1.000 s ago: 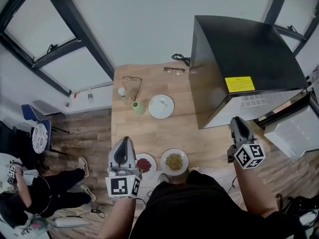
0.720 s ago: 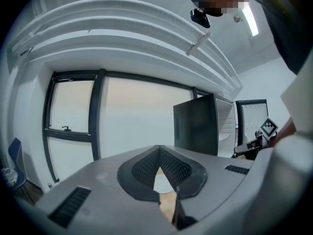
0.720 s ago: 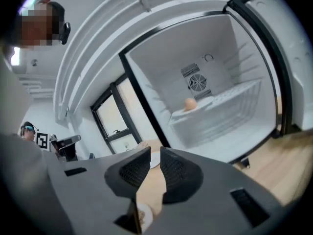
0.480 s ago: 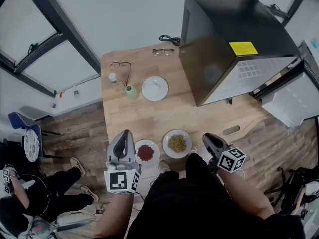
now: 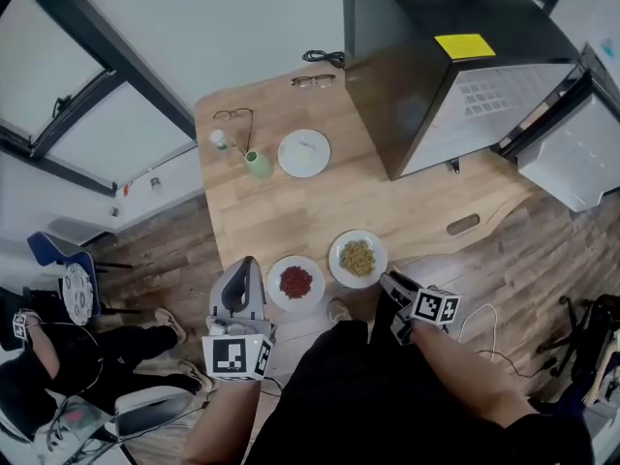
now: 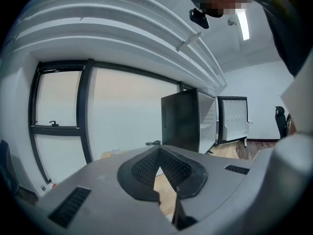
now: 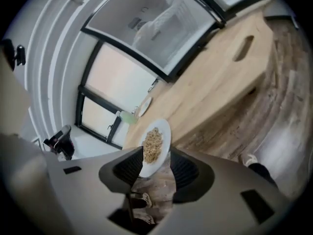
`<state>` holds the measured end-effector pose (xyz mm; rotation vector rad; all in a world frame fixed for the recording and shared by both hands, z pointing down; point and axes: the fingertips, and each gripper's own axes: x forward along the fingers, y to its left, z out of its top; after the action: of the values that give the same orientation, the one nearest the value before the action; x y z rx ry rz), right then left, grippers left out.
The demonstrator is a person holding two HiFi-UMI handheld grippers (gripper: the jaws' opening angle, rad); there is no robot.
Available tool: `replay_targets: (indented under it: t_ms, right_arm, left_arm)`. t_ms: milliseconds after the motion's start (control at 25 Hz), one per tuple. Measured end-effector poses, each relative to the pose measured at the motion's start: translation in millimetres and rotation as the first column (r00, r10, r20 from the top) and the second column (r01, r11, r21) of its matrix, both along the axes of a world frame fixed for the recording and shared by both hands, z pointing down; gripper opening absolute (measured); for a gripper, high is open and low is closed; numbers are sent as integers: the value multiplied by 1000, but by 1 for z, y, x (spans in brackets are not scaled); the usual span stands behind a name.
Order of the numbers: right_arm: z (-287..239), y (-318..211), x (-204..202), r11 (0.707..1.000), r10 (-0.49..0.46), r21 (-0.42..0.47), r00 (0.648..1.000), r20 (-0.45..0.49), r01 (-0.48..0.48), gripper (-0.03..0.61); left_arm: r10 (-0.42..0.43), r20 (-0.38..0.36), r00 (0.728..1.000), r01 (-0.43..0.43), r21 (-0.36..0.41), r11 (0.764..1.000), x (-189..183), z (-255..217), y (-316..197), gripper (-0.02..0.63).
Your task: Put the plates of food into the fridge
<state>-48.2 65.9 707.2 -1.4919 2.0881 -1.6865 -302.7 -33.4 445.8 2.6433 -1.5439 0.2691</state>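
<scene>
Plate (image 7: 154, 140) rim inside right claw (image 7: 155, 160), jaws just opened wide, not pinching.

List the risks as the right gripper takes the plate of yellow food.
1. The right gripper, jaws just opened, has only the rim of the yellow food plate between them; an edge grip may let it tilt and spill.
2. That plate and the red food plate sit at the table's near edge; a bump might knock one off.
</scene>
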Motion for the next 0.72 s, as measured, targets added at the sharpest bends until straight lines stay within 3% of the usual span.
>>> replay_targets:
  t_ms: [200,480,600,720]
  right_arm:
    - [28,3,-2,997,38,-67,999,12,-37,173]
    - [41,-17,-4,988,130,-104,979,160,-114,173]
    - [35,-24,-5,991,119,-80,976,183,-106,87]
    - [25,-26,-8,991,132,-62,959,253,-120,44]
  left_arm:
    - [-17,18,1000,17,0,1000,-16,-4,6,3]
    - [-51,62,997,53,-26,998,-35,3,11,3]
    - [-53,70,996,55,-30,998,-38,5,8,3]
    - [-52,71,996,54,-31,998,-39,5,4,3]
